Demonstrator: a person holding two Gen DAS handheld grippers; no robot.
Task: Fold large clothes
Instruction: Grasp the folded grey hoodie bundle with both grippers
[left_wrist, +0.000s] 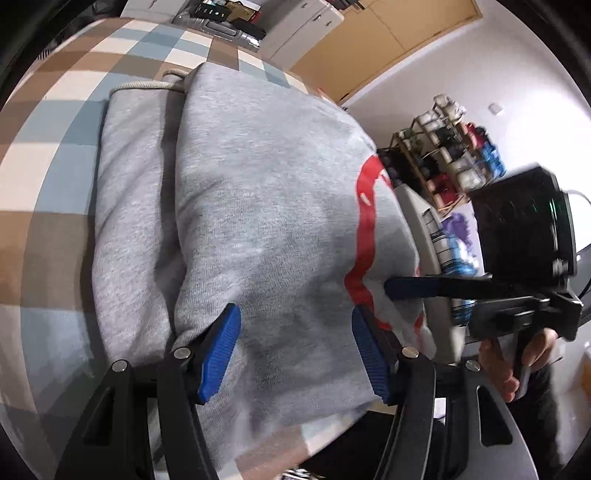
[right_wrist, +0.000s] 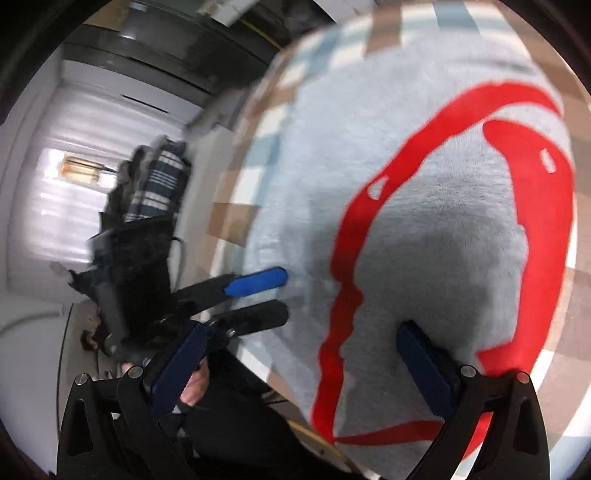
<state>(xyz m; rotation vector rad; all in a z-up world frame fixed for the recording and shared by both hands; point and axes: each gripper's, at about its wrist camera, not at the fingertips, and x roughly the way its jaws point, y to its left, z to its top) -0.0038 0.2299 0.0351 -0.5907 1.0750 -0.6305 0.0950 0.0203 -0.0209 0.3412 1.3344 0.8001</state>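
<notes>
Blurring right view, grey sweatshirt edge cut off, left gripper and right gripper spread wide.

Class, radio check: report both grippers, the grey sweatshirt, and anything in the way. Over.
Left gripper open, over cloth. Right gripper open, gripping nothing. Grey sweatshirt with red print lies folded on checked brown-and-blue bedcover. Nothing blocking.

We see a surface covered with a checked cloth in brown, pale blue and cream squares. A grey sweatshirt with a red print lies folded directly on it, its drawstring cord resting at the far edge.
</notes>
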